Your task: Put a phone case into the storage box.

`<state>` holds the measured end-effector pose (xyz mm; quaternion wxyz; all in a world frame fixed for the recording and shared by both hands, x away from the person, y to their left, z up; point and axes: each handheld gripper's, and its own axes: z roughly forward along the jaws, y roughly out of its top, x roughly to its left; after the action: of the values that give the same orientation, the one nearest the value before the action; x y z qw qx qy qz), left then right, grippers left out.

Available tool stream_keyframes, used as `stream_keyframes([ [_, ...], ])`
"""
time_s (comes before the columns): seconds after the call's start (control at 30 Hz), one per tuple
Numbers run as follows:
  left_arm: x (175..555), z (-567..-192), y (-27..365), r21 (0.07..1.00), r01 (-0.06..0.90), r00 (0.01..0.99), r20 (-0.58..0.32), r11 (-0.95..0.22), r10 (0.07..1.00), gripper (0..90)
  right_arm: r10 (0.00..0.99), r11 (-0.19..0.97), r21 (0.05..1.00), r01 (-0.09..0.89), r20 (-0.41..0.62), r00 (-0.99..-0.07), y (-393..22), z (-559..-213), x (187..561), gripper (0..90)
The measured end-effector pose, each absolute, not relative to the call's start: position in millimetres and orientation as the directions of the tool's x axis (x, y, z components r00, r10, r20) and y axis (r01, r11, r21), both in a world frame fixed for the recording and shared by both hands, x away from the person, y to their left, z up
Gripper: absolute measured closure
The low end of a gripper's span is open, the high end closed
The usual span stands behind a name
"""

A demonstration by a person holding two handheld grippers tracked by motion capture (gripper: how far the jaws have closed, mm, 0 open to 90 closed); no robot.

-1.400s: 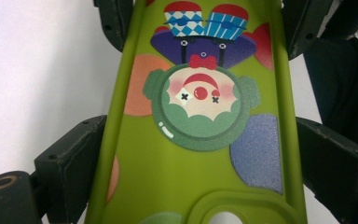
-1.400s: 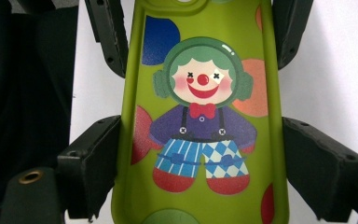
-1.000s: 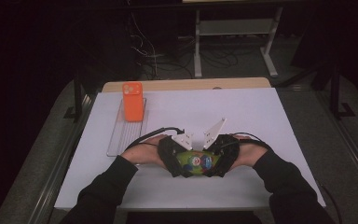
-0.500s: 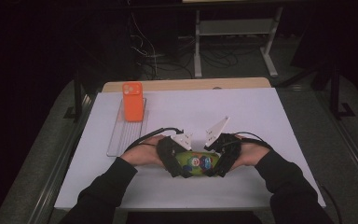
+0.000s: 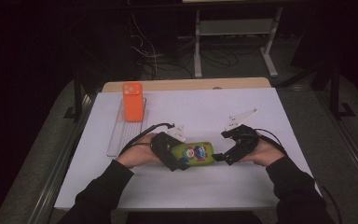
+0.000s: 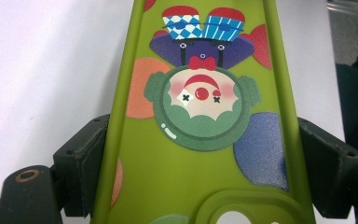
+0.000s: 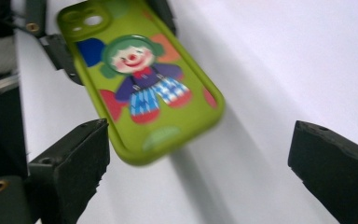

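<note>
Seen from the high view: a green phone case (image 5: 195, 153) printed with a clown, low over the white table (image 5: 205, 112) near its front edge, between the left gripper (image 5: 170, 154) and the right gripper (image 5: 227, 153); farther back on the left, an orange phone case (image 5: 132, 101) resting on the far end of a clear tray (image 5: 125, 134), well apart from both hands. Closer in the left gripper view: green phone case (image 6: 200, 140) running up between the two black jaws, clown upside down, camera cut-out at the bottom edge, both pads pressed against its long sides, so clamped firmly on it. From the right gripper view: green phone case (image 7: 140, 79) tilted and raised, casting a shadow on the table (image 7: 284, 56), its near end clear of the right gripper (image 7: 198, 172), whose jaws stand wide apart with nothing between the pads, having just been opening, free of the case; left gripper (image 7: 51, 42) visible beyond, gripping the far end by the camera cut-out
</note>
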<state>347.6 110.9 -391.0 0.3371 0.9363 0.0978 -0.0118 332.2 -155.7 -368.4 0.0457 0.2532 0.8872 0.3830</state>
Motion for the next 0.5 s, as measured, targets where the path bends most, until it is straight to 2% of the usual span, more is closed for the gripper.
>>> stream_keyframes([
  [0.27,349,-390,111,0.625,0.285,0.945,-0.057,-0.727,0.321,15.0,0.606,0.513,0.699,0.498,0.116,-0.787,-165,-382,327,1.4],
  [0.5,351,-388,111,0.628,0.35,0.908,-0.045,-0.695,0.417,15.0,0.673,0.467,0.704,0.535,0.11,-0.731,-162,-403,319,0.9],
])
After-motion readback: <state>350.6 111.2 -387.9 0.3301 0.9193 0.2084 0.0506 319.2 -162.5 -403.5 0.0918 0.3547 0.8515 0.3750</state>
